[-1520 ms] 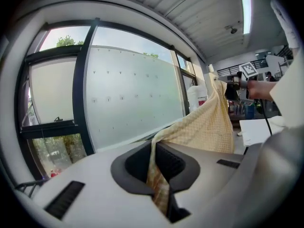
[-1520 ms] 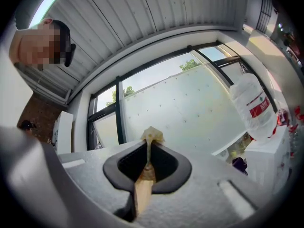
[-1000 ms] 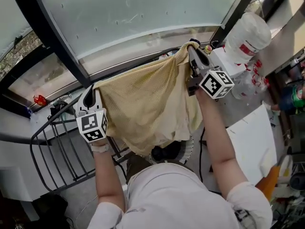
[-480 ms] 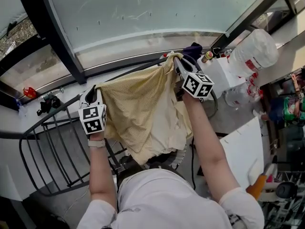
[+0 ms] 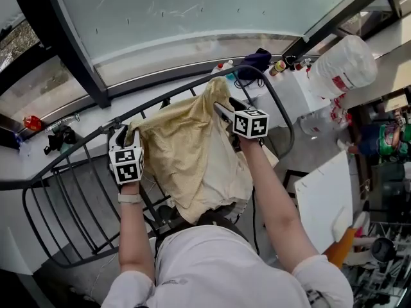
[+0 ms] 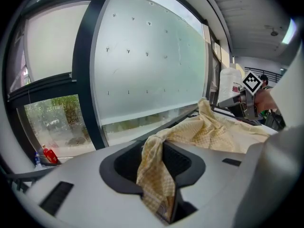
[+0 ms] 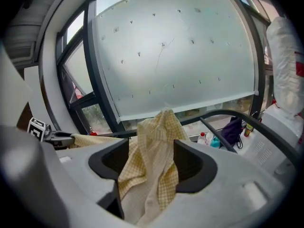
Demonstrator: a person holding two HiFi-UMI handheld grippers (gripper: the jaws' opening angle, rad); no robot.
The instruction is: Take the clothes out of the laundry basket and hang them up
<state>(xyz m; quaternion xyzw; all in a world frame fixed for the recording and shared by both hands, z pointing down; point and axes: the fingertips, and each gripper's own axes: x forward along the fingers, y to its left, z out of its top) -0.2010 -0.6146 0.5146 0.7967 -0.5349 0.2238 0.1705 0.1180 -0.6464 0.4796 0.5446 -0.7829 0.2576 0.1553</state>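
At centre of the head view, yellow checked cloth (image 5: 192, 153) draped over the black rail of the drying rack (image 5: 160, 101), below the frosted window (image 5: 192, 18). Cloth is thin, crumpled, fine grid pattern, pale underside; top edge bunched along the rail, the bulk hangs toward 6 o'clock in front of the person. Left gripper (image 5: 122, 133) at the cloth's 9 o'clock corner, right gripper (image 5: 221, 108) at its 1 o'clock corner, which peaks up above the rail. Left gripper view: jaws have just been opening and are partly apart; a folded strip of cloth (image 6: 156, 175) hangs in the gap, lying against the right-hand jaw, with a clear gap on the left-hand side, so it isn't pinched. Right gripper shows at 2 o'clock there (image 6: 242, 96). Right gripper view: jaws have just been opening and are wide apart; cloth (image 7: 152, 165) sags loose between them, with space on both sides and no squeeze. Left gripper shows at 9 o'clock there (image 7: 52, 136).
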